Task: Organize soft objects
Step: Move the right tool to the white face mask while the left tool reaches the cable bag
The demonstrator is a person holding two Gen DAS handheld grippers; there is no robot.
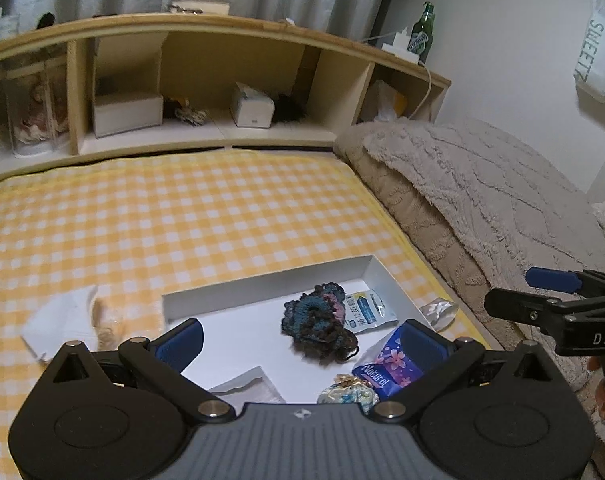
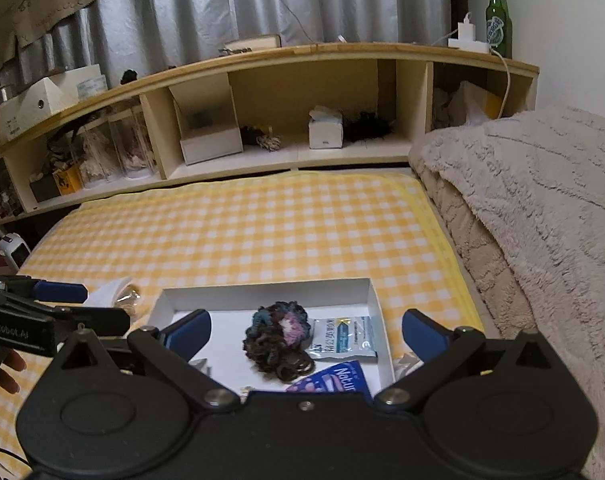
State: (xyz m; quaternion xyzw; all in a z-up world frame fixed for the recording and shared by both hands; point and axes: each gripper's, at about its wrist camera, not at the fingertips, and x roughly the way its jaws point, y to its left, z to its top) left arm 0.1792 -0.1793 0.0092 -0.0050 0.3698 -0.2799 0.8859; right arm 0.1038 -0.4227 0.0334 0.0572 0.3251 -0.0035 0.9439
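Observation:
A shallow white box point(image 1: 262, 282) point(image 2: 262, 291) lies on the yellow checked bedsheet point(image 1: 182, 216). In it are a dark crocheted scrunchie point(image 1: 318, 328) point(image 2: 278, 340), a white-blue packet point(image 1: 364, 312) point(image 2: 344, 338) and a purple "Natural" packet point(image 1: 386, 364) point(image 2: 334, 380). A small floral pouch point(image 1: 348, 394) shows in the left wrist view only. My left gripper point(image 1: 302, 340) hangs open above the box, nothing between its pads. My right gripper point(image 2: 306, 336) is also open and empty over the box. Each gripper's fingers point(image 1: 550, 279) point(image 2: 60, 292) show at the edge of the other view.
White tissue point(image 1: 62, 320) point(image 2: 110, 291) lies left of the box, a silver wrapper point(image 1: 438, 310) to its right. A fluffy beige blanket point(image 1: 482, 184) point(image 2: 542, 200) rises on the right. Behind is a wooden headboard shelf point(image 1: 222, 24) point(image 2: 322, 50) with boxes and a green bottle point(image 1: 422, 32).

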